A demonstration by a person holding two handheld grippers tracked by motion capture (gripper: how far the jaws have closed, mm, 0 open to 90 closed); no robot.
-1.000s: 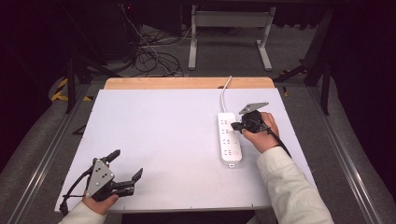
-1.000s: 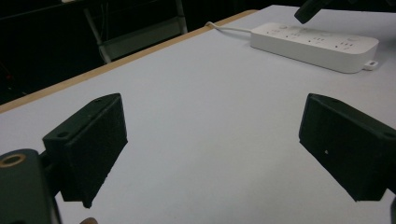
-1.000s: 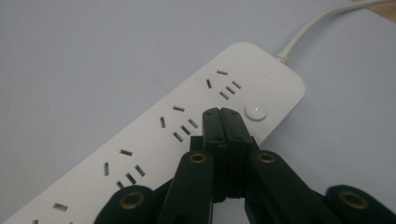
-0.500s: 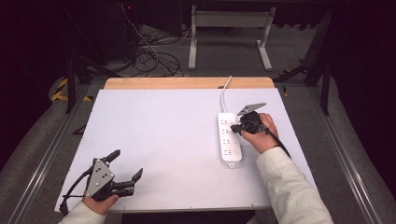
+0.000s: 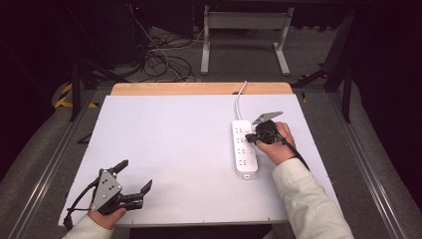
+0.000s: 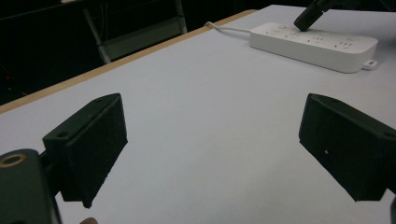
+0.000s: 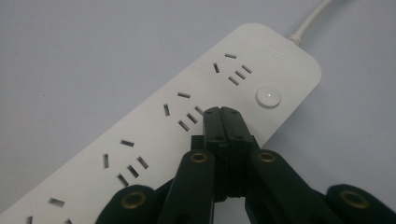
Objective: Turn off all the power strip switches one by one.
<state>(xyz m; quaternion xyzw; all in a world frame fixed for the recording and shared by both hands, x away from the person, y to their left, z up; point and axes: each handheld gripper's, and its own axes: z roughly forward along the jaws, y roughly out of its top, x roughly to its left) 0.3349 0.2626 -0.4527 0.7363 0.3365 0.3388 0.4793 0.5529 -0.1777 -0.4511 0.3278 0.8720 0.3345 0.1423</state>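
Observation:
A white power strip [image 5: 245, 148] lies on the right half of the white table, its cord [image 5: 240, 101] running to the far edge. It also appears at the top right [image 6: 314, 42] in the left gripper view. My right gripper [image 5: 251, 138] is shut, with nothing between its jaws, and its tips [image 7: 222, 115] rest over the strip [image 7: 154, 140] just short of the round button [image 7: 268, 96]. At the table's near left corner my left gripper [image 5: 133, 177] is held low over the bare surface, jaws wide apart [image 6: 210, 144] and empty.
The white table top [image 5: 174, 144] has a wooden strip [image 5: 199, 88] along its far edge. Beyond it on the floor are tangled cables [image 5: 164, 59] and a grey metal frame [image 5: 244, 30]. Metal rails [image 5: 45, 164] run along both sides.

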